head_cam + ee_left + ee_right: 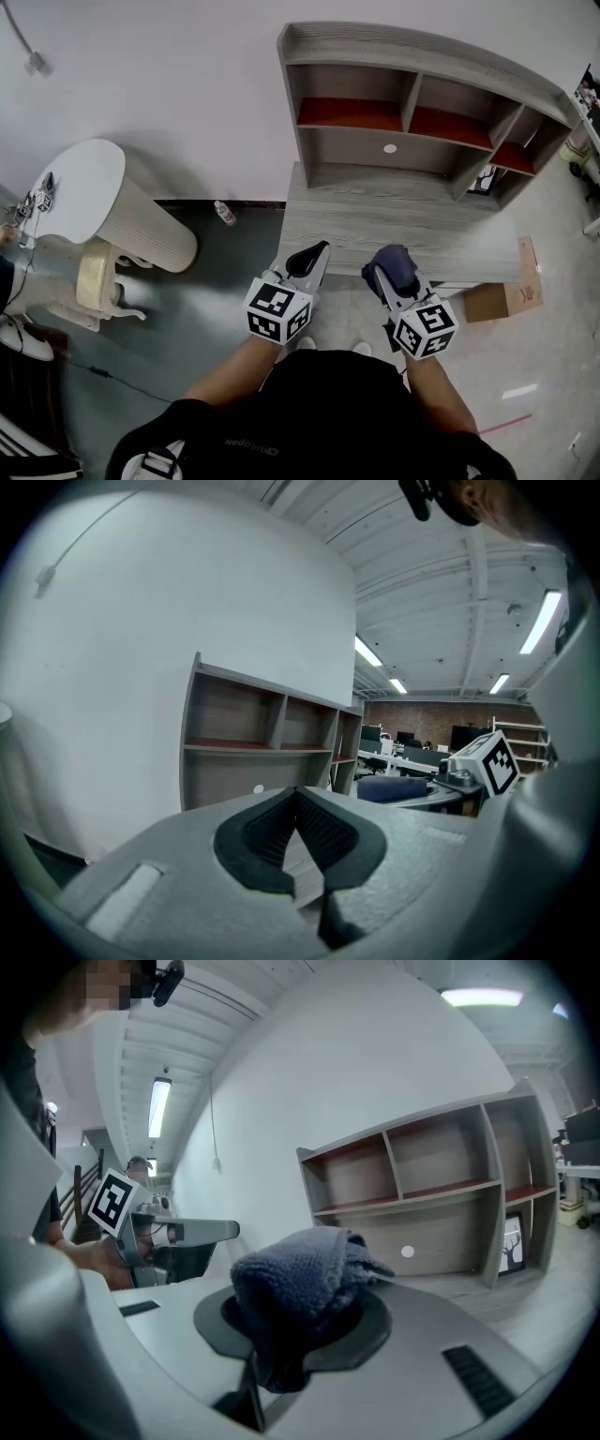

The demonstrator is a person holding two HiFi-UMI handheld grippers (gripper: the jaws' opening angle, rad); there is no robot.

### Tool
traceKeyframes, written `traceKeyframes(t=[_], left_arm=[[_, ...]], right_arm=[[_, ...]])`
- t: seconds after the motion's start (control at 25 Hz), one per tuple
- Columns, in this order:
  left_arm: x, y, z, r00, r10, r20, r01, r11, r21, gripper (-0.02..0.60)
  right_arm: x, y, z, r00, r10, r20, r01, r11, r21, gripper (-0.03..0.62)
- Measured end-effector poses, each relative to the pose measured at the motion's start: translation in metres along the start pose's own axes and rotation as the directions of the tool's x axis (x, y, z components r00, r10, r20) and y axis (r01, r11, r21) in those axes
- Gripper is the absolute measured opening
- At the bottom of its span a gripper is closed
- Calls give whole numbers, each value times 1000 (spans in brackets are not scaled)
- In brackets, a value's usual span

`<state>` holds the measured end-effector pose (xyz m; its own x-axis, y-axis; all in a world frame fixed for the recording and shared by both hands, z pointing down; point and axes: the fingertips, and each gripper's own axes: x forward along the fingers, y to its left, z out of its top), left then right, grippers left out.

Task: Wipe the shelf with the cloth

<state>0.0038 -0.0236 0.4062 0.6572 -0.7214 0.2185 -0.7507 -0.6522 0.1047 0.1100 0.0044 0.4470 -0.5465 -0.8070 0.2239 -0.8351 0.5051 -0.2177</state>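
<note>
A grey wooden shelf (412, 141) with red-lined compartments is seen against the white wall, its broad lower board turned toward the person. A round white table (80, 183) is set well to the left of the shelf. A cardboard box (502, 295) is seen on the floor at the shelf's right front corner. The left gripper (322, 247) is held at the front edge of the shelf's board, jaws closed tip to tip with nothing between them. The right gripper (380, 272) is held just beside it, jaws clamped on a bunched dark blue cloth (397, 260) over that same edge. A small bottle (225, 214) is seen on the floor left of the shelf.
</note>
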Motion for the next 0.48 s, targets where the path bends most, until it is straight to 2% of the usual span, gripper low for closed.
traceKeyframes(t=[0.48], left_arm=[[-10, 13, -5, 1000, -6, -19, 6, 1000, 6, 9]], right_arm=[[15, 19, 1, 1000, 6, -13, -7, 1000, -25, 96]])
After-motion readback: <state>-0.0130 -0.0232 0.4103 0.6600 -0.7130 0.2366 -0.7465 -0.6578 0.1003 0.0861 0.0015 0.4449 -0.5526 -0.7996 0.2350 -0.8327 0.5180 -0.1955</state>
